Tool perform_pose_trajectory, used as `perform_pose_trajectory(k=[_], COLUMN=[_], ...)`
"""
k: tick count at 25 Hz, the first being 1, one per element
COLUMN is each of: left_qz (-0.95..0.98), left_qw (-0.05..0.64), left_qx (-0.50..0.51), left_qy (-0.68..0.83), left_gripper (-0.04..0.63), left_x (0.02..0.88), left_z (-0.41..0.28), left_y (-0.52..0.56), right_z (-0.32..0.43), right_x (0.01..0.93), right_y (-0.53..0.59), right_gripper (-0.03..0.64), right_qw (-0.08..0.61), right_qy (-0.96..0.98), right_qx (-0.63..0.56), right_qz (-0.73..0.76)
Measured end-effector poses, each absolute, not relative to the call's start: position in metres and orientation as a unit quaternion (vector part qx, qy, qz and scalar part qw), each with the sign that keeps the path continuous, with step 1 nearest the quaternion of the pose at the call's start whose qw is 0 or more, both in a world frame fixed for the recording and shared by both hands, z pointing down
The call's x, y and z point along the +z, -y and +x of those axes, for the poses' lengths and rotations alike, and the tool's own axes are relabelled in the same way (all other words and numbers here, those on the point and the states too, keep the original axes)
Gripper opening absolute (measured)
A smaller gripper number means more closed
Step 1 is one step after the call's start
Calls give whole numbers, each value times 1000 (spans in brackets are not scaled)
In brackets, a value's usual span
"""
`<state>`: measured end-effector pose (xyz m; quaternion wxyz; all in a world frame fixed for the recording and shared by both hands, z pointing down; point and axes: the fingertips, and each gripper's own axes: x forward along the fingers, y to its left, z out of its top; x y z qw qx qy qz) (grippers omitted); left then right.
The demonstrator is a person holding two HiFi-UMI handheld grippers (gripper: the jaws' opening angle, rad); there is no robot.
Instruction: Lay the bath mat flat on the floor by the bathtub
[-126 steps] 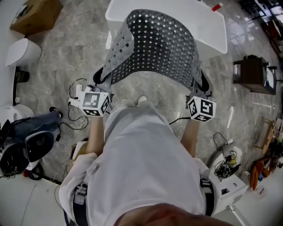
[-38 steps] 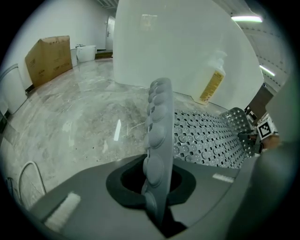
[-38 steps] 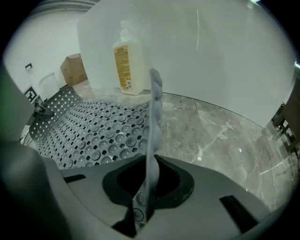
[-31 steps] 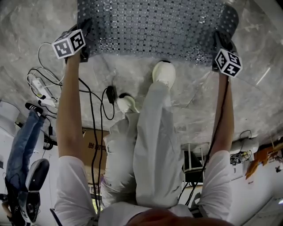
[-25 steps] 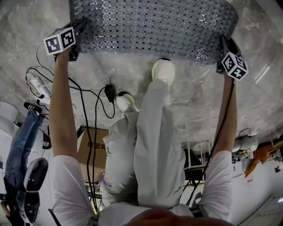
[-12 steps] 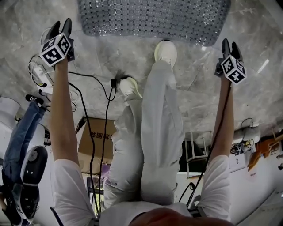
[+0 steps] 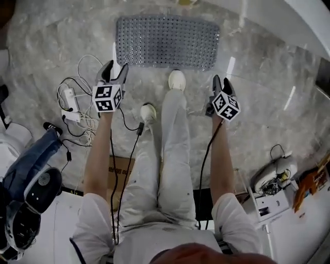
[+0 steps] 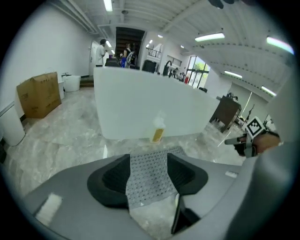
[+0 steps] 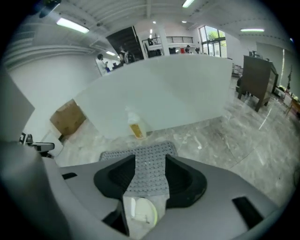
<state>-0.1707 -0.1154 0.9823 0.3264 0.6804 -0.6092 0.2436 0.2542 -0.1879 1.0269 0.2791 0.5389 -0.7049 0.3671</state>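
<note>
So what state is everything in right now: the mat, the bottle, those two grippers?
bath mat, lying flat on the floor beside the bathtub, held by nothing.
bottle, upright on the floor by the bathtub.
left gripper, jaws opening, nothing between them.
right gripper, jaws opening, nothing between them.

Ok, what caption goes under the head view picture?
Bath mat lies flat by the bathtub; left gripper and right gripper, jaws opening, hold nothing.

Grey perforated bath mat lies flat on the floor beside the white bathtub.
</note>
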Motion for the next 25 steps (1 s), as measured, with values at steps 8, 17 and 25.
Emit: perform_pose_trajectory(k=[8,17,25], left_qz=[734,770,790], left_qw=[285,225,139], left_qx=[128,76,24], left_qy=[603,592,596], left_gripper=[252,236,221], left_x=[739,522,385], left_z=[-108,-95,-98], left_y=[103,32,-20], right_z=[166,111,77], right_x=[771,517,349], right_y=[165,90,44], right_gripper=[185,170,24], right_qw=[203,159,90], right_qy=[797,861,900], right_qx=[302,195,67], right_qz=[482,443,421])
